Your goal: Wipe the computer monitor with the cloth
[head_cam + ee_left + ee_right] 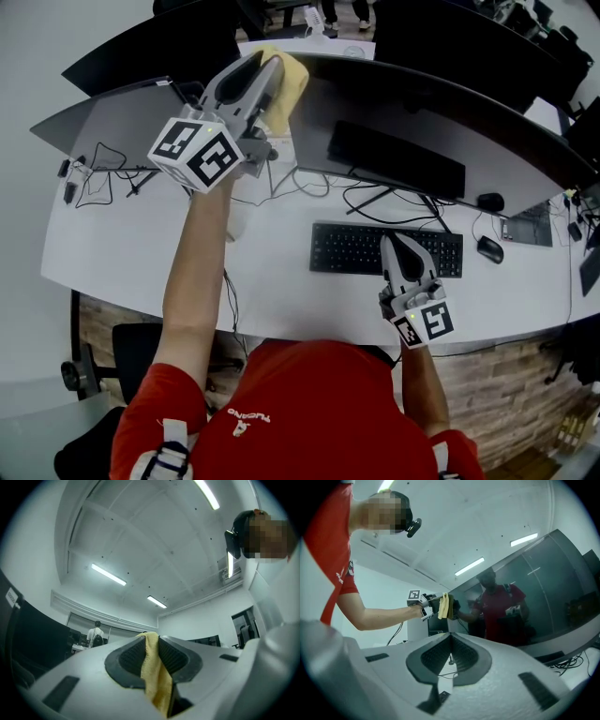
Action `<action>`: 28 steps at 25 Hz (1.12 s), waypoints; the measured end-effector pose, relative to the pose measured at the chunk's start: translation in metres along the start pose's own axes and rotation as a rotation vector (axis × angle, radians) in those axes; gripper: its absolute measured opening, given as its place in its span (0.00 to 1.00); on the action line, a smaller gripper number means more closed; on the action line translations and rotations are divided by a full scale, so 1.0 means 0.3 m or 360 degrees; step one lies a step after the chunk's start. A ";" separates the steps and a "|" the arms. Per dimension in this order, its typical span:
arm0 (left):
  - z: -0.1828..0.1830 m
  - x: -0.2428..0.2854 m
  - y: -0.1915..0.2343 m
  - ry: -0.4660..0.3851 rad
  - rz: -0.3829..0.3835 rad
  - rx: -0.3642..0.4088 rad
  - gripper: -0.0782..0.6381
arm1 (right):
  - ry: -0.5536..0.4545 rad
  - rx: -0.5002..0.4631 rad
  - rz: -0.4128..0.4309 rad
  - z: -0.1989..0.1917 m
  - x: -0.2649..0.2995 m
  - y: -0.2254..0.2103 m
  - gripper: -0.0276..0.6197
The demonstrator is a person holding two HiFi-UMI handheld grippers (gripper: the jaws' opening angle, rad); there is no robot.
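A yellow cloth [292, 86] is pinched between the jaws of my left gripper [273, 73], which is raised at the upper left corner of the wide curved monitor [427, 117]. In the left gripper view the cloth [157, 677] hangs down between the ribbed pads, and my left gripper [151, 641] points up towards the ceiling. My right gripper [390, 246] is low over the black keyboard [345, 248], its jaws together with nothing between them. The right gripper view shows my right gripper [451, 637] shut, the cloth [444, 605] against the dark monitor screen [543, 588], and a person's reflection in it.
A second monitor [112, 122] stands to the left of the curved one. Loose cables [309, 183] lie under the screens. A black mouse [489, 248] sits right of the keyboard. The white desk [141, 253] ends near the person's body. A person [96, 634] stands far off.
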State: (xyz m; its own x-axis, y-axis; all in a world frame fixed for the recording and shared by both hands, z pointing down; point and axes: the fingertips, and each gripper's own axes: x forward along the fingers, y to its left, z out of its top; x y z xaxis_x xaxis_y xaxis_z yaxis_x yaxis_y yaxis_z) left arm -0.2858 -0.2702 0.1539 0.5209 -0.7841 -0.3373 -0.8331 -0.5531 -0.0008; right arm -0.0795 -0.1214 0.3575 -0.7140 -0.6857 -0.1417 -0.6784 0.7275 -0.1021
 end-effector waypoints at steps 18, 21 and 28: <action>0.056 0.121 -0.061 0.0281 -0.0145 0.0220 0.22 | -0.0026 -0.0033 0.0078 0.071 -0.009 0.004 0.05; 0.059 0.139 -0.067 0.0318 -0.0142 0.0251 0.22 | -0.0031 -0.0095 0.0154 0.146 0.027 0.000 0.05; 0.058 0.168 -0.099 0.0438 -0.0193 0.0435 0.22 | -0.0051 -0.0100 0.0359 0.386 0.131 -0.032 0.05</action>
State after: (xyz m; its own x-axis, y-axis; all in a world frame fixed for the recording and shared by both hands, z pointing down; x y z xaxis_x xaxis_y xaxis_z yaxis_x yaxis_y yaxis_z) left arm -0.2380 -0.2884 0.1206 0.6181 -0.7842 -0.0547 -0.7617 -0.5802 -0.2882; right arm -0.0810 -0.1526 0.2388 -0.8436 -0.5041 -0.1850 -0.5124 0.8587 -0.0031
